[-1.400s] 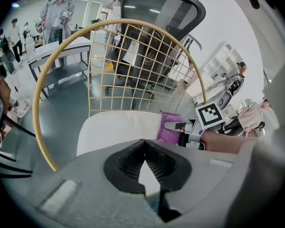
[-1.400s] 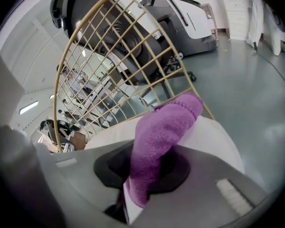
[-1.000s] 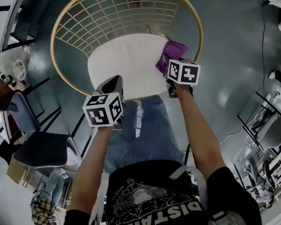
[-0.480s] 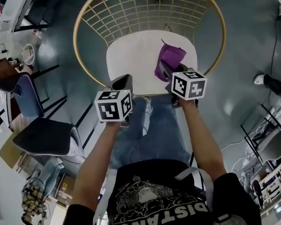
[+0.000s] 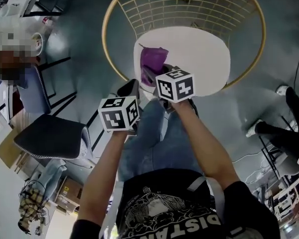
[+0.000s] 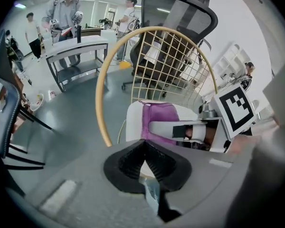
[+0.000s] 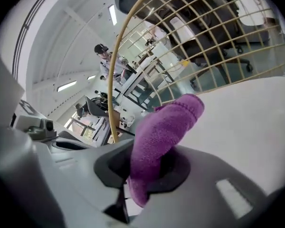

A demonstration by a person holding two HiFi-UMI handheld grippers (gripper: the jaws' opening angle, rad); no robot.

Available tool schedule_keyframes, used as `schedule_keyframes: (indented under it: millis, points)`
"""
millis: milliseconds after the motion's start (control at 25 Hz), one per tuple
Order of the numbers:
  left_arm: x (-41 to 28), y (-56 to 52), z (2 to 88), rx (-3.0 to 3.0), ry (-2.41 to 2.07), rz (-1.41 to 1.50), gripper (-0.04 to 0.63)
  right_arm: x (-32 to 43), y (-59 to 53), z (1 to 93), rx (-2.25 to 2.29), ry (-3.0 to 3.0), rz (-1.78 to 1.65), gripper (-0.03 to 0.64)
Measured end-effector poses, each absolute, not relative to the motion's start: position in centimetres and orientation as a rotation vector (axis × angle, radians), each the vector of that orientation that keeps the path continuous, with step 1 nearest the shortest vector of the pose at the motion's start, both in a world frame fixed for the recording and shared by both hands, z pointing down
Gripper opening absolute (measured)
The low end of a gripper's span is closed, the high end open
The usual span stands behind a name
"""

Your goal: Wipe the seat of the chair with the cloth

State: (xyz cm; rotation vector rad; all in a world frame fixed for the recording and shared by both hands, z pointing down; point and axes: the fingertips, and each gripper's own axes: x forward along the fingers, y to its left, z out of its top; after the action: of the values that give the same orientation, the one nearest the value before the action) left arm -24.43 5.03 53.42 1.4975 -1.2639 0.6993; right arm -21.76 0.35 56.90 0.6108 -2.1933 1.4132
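Note:
The chair has a round white seat [image 5: 194, 54] inside a gold wire back [image 5: 179, 6]. A purple cloth [image 5: 152, 61] lies on the seat's left part, with my right gripper [image 5: 157, 78] shut on it; in the right gripper view the cloth [image 7: 164, 127] bulges out from between the jaws over the white seat [image 7: 247, 113]. My left gripper [image 5: 128, 89] hangs shut and holding nothing off the seat's near left edge. The left gripper view shows the cloth [image 6: 159, 120] on the seat and the right gripper [image 6: 180, 129] beside it.
A dark padded chair [image 5: 47, 138] stands at the left. A black office chair [image 6: 180, 13] stands behind the gold back. People stand by a table [image 6: 78, 46] farther off. A shoe and leg [image 5: 269, 128] are at the right on the grey floor.
My right gripper has dragged the purple cloth across the seat from its right side to its left side. The left gripper has stayed near the seat's front edge.

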Motion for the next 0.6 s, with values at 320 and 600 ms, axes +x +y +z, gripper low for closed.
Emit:
schedule_keyframes:
  millis: [320, 600]
  points:
    - [-24.9, 6.5, 53.2, 1.498, -1.246, 0.711, -0.003, -23.9, 1.4, 58.1, 0.555, -2.169, 1.361, 0.064]
    - [-24.0, 6.8, 54.0, 1.529, -1.206, 0.729, -0.003, -21.4, 2.1, 59.5, 0.621, -2.132, 1.378, 0.064]
